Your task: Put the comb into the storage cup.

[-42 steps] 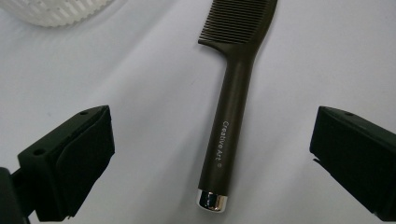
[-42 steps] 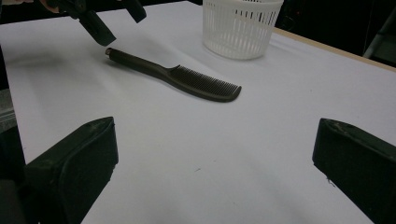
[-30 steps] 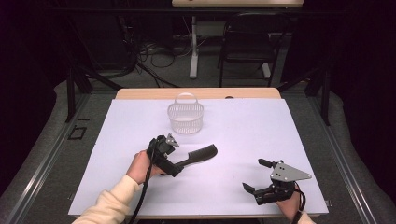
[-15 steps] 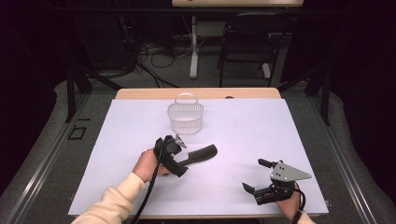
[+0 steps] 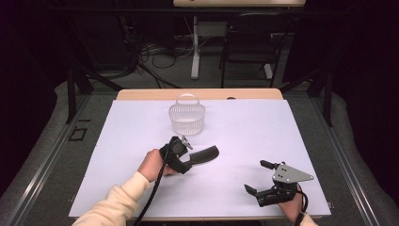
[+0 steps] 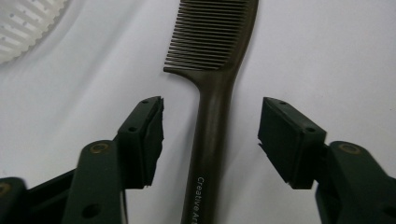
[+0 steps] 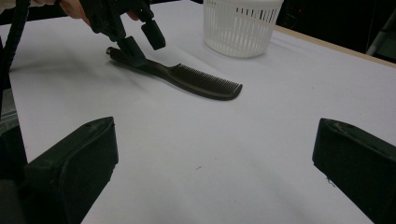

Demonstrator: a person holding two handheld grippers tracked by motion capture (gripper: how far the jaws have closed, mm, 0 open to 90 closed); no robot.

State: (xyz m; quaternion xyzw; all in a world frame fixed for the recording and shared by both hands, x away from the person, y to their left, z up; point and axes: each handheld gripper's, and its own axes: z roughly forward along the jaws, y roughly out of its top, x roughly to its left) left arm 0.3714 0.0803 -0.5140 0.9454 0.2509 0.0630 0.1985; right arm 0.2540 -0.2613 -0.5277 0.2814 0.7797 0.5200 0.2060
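Note:
A dark brown comb (image 5: 203, 154) lies flat on the white sheet, its teeth end pointing right and away. My left gripper (image 5: 184, 162) is lowered over its handle. In the left gripper view the handle of the comb (image 6: 212, 121) runs between the two pads (image 6: 152, 135), with a gap on each side. The jaws have just been closing, and the pads do not touch the handle. My right gripper (image 5: 255, 176) rests near the front right of the sheet, open, with nothing between its jaws. From the right gripper view the comb (image 7: 196, 79) and the left gripper (image 7: 140, 39) lie ahead.
A white slotted basket (image 5: 187, 118) with a hoop handle stands behind the comb, also in the right gripper view as the basket (image 7: 240, 25). The white sheet (image 5: 263, 132) covers a wooden table (image 5: 202, 94). A chair and cables are on the floor beyond.
My left gripper has shifted slightly right over the comb's handle, and its jaws have narrowed around it. The right gripper has stayed put.

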